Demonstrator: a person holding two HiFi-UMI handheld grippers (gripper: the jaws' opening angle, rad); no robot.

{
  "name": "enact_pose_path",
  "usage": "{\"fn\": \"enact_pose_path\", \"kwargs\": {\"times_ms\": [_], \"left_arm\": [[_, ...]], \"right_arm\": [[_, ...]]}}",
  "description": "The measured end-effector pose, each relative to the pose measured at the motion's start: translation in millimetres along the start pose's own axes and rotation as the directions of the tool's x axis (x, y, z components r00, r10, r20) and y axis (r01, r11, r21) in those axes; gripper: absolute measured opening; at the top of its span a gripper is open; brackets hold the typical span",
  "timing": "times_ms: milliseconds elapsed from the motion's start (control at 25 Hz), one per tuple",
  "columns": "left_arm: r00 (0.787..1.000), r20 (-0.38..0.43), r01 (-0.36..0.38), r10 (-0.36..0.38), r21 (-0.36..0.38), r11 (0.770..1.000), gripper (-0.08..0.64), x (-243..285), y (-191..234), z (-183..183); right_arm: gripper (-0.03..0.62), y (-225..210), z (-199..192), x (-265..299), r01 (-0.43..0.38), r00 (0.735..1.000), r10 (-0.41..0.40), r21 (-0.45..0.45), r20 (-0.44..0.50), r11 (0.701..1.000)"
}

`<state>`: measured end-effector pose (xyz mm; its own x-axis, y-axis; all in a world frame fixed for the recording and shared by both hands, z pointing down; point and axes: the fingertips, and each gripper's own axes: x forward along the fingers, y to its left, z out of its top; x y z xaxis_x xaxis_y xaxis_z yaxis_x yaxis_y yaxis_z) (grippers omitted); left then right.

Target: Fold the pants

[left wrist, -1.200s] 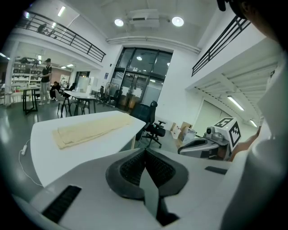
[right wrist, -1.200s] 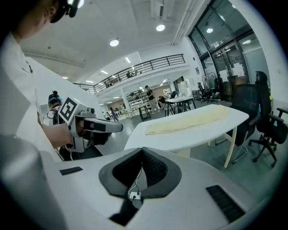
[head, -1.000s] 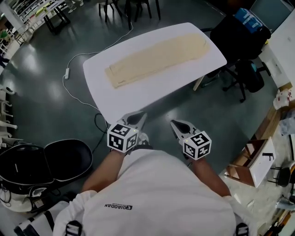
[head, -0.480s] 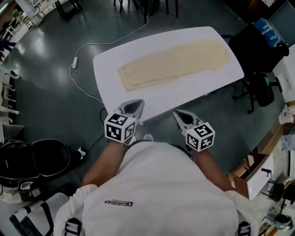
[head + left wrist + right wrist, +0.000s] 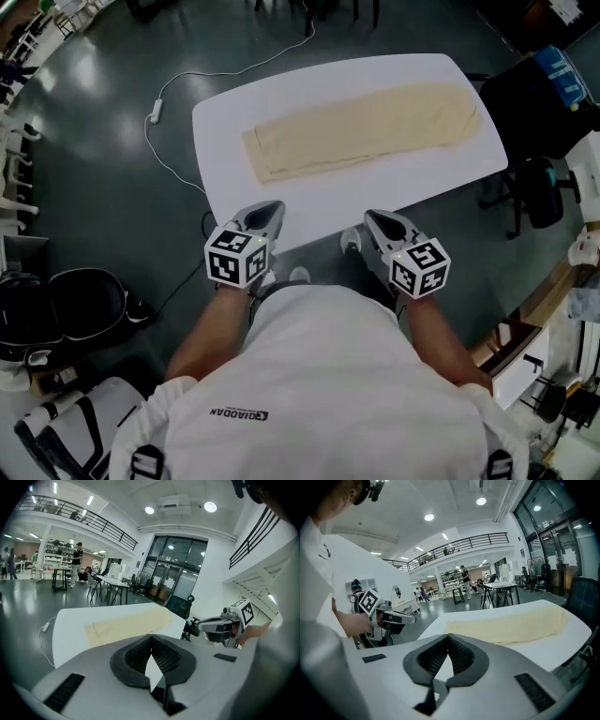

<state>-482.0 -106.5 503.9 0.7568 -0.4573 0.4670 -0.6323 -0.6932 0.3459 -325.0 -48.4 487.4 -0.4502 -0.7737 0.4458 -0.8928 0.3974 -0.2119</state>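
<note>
The beige pants lay flat and stretched out lengthwise along the middle of the white surface, with nothing touching them. The left gripper and the right gripper were held side by side at the near edge of the surface, apart from the pants. The left fingers and the right fingers were closed together with nothing between them.
</note>
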Motion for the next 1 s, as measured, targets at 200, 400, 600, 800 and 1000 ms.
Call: {"fn": "enact_pose_path", "kwargs": {"times_ms": [200,400,600,800,1000], "left_arm": [[0.996,0.012,-0.091,0.091,-0.031,0.995,0.029,25.1,13.7,13.1],[0.97,-0.014,-0.241,0.241,-0.133,0.961,0.029,48.9,55.9,15.7],[0.925,-0.049,-0.378,0.376,-0.206,0.903,0.029,76.0,112.3,11.3],[0.883,-0.106,-0.47,0.458,-0.192,0.861,0.029,112.6,154.9,3.1],[0.835,-0.154,-0.551,0.529,-0.215,0.806,0.031,141.8,187.8,-0.7]], "right_arm": [[0.018,-36.3,8.0,19.5,-0.057,0.998,0.057,-0.011,-0.024,0.998],[0.018,-63.1,25.2,50.2,-0.142,0.989,0.139,-0.051,-0.05,0.989],[0.018,-89.0,24.6,71.9,-0.2,0.977,0.194,-0.054,-0.093,0.978],[0.018,-125.4,16.0,83.7,-0.216,0.97,0.213,-0.017,-0.121,0.976],[0.018,-155.9,7.1,93.3,-0.24,0.958,0.239,0.012,-0.159,0.971]]}}
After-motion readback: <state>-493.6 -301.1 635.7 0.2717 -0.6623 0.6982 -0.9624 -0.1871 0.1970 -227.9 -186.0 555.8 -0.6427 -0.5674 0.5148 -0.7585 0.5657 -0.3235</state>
